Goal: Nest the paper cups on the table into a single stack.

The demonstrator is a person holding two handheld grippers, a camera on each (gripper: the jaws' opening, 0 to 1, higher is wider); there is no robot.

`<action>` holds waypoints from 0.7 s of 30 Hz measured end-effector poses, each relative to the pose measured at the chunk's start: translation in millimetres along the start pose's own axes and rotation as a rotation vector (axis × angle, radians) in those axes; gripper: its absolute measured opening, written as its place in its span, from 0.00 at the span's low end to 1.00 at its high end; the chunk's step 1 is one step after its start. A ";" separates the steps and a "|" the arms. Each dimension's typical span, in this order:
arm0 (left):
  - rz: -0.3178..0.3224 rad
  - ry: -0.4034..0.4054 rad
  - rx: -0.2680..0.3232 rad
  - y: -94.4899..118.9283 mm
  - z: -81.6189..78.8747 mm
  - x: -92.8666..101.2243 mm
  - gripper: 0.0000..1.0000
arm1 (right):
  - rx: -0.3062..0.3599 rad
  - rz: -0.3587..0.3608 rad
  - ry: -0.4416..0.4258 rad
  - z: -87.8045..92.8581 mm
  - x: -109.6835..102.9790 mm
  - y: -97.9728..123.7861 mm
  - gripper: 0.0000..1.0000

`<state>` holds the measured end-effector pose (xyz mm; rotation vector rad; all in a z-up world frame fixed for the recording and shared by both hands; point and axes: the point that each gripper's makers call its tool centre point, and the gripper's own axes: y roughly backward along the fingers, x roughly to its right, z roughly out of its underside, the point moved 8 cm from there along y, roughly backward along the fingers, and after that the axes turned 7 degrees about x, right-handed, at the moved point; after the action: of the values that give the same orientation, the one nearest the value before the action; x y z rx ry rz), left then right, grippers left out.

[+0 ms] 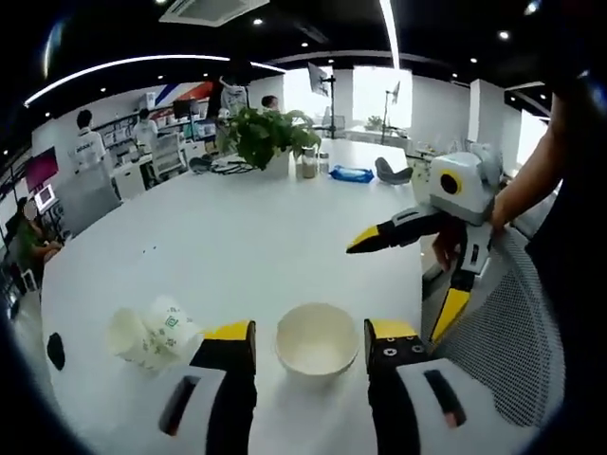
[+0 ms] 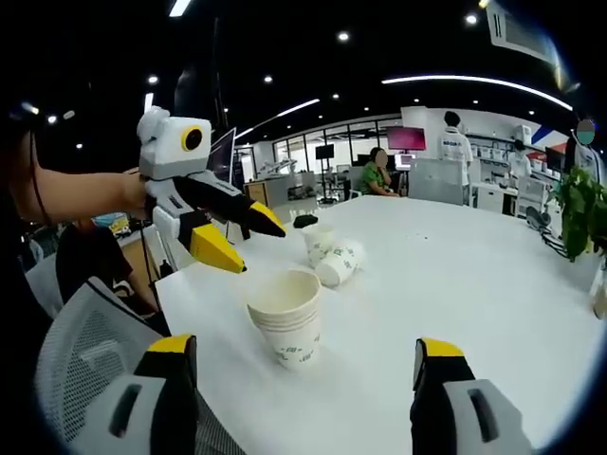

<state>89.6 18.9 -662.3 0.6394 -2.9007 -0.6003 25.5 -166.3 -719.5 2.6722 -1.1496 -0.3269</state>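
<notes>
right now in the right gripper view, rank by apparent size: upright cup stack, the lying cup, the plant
1. Cup stack: largest, though also nearest the camera.
2. and 3. Lying cup and plant: unsure. The plant is cut off by the edge and farther away, so I won't rank those two.

In the left gripper view, the nested cup stack (image 1: 316, 341) stands upright on the table (image 1: 237, 237) just ahead of and between the jaws, with two more cups (image 1: 152, 334) lying beside the left jaw. In the right gripper view, the stack stands ahead between the wide-set jaws, nearer the left one. The two other cups sit behind it, one upright cup (image 2: 318, 244) and one tipped cup (image 2: 340, 263) touching it.
</notes>
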 end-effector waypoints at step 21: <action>-0.351 0.294 0.053 -1.8 22.3 -60.9 0.62 | 0.010 0.033 -0.033 0.3 2.9 2.5 0.95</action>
<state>141.2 51.3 -684.9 1.1520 -2.5551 -0.4198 25.6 -170.1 -719.4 2.6631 -1.2074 -0.3623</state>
